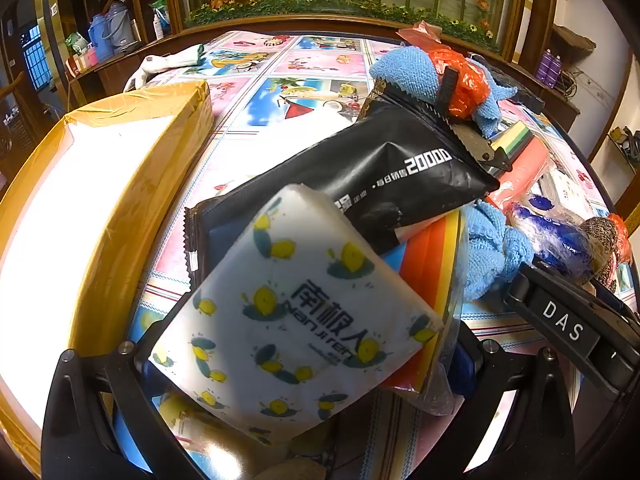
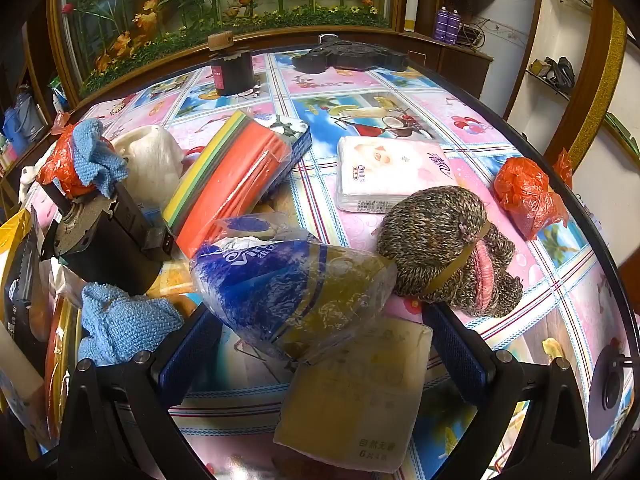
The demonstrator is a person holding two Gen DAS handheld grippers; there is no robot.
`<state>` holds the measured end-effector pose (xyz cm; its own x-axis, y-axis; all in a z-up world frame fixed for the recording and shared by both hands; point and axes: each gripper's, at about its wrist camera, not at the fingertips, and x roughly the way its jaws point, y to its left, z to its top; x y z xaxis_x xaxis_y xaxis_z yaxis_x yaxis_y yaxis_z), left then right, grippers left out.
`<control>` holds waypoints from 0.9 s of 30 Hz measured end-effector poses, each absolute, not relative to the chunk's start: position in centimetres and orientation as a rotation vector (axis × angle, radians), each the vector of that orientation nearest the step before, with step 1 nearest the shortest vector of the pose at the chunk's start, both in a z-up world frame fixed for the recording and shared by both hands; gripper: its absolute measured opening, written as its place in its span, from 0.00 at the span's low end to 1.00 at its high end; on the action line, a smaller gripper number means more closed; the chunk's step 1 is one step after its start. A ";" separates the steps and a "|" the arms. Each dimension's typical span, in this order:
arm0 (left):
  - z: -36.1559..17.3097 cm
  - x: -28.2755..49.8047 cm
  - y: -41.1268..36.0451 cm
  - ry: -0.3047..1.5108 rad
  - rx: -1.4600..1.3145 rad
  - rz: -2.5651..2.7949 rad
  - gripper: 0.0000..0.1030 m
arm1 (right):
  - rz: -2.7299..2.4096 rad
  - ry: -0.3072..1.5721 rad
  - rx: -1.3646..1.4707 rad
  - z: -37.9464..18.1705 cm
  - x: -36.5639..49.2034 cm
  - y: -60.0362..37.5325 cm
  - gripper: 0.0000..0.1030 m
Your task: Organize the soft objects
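Note:
My left gripper [image 1: 304, 356] is shut on a white tissue pack with lemon print [image 1: 288, 312], held above a black foil pouch [image 1: 360, 176] and a rainbow-striped packet [image 1: 432, 256]. A blue towel [image 1: 488, 252] lies to the right. My right gripper [image 2: 316, 336] stands open around a crumpled blue-and-white plastic tissue pack [image 2: 288, 288]; its blue pads flank the pack and I cannot tell if they touch it. A beige tissue pack [image 2: 360, 396] lies under it. A knitted brown hat [image 2: 444, 240] sits just right. The left gripper's body [image 2: 108, 236] shows at the left.
A yellow-taped cardboard box [image 1: 100, 200] stands at the left. On the patterned tablecloth [image 2: 360, 108] lie a pink tissue pack [image 2: 392, 168], a coloured sponge pack [image 2: 232, 176], an orange bag [image 2: 524, 196], a white wool ball [image 2: 152, 160], a dark jar [image 2: 232, 68] and a black tray [image 2: 352, 56].

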<state>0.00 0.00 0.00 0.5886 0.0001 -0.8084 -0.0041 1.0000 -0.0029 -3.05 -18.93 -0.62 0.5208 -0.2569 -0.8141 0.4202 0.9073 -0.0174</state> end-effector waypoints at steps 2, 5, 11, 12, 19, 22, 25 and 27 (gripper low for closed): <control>0.0 0.0 0.0 0.941 -0.007 0.002 1.00 | -0.409 0.939 0.189 -0.6 -3.0 -18.9 0.99; 0.0 0.0 0.0 0.941 -0.006 0.002 1.00 | -0.409 0.939 0.190 -0.6 -3.0 -18.9 0.99; 0.0 0.0 0.0 0.942 -0.007 0.001 1.00 | -0.409 0.939 0.190 -0.6 -3.0 -18.9 0.99; 0.0 0.0 0.0 0.941 -0.007 0.001 1.00 | -0.409 0.939 0.190 -0.6 -3.0 -18.9 0.99; 0.0 0.0 0.0 0.947 -0.005 0.003 1.00 | -0.409 0.939 0.190 -0.6 -3.0 -18.9 0.99; 0.0 -0.2 -0.1 0.962 0.011 -0.026 1.00 | -0.409 0.939 0.190 -0.6 -3.0 -18.9 0.99; 0.1 -0.3 0.1 0.986 0.048 -0.102 1.00 | -0.409 0.939 0.190 -0.6 -3.0 -18.9 0.99; 0.2 -0.5 0.3 0.999 0.065 -0.139 1.00 | -0.409 0.939 0.190 -0.6 -3.0 -18.9 0.99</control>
<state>-0.48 0.30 0.21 0.5332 -0.0868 -0.8415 0.1466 0.9892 -0.0092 -3.04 -18.92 -0.63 0.5210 -0.2573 -0.8139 0.4201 0.9073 -0.0179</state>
